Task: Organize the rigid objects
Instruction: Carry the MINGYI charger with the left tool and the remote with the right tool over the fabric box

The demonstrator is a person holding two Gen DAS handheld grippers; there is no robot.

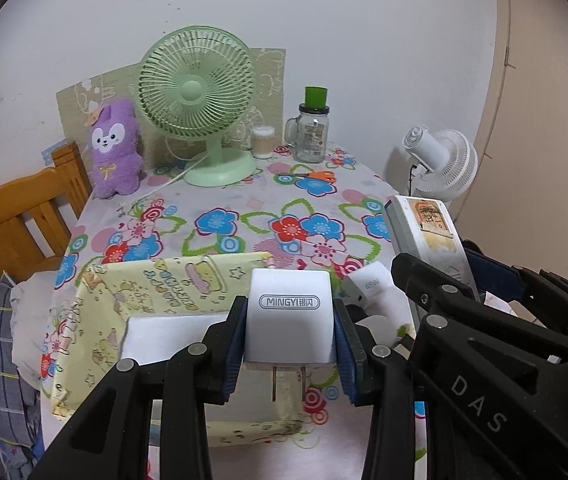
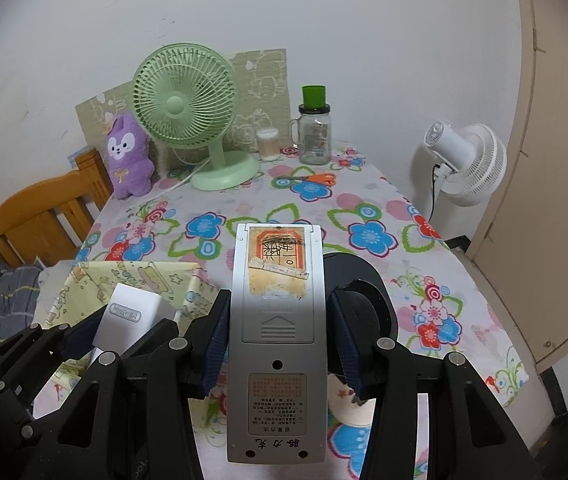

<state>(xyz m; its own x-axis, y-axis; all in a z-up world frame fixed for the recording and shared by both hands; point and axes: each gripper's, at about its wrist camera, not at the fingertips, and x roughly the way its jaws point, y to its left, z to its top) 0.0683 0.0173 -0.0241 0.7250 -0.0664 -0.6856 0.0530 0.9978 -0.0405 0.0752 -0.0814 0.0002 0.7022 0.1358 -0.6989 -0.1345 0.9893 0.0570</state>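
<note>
Left gripper (image 1: 291, 334) clamps white charger (image 1: 290, 316) above yellow box (image 1: 171, 300); right gripper (image 2: 277, 346) clamps remote (image 2: 277, 320) beside it. Risk: long remote pivots in the pads, or grippers collide over the box.

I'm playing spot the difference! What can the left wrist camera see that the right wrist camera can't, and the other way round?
Only the left wrist view shows the charger's two metal prongs and a second white plug lying on the table.

Only the right wrist view shows the remote's lower label and a black round thing behind it.

Both show the left gripper shut on the white charger, the right gripper shut on the grey remote, the green fan, purple plush, orange scissors and yellow box.
</note>
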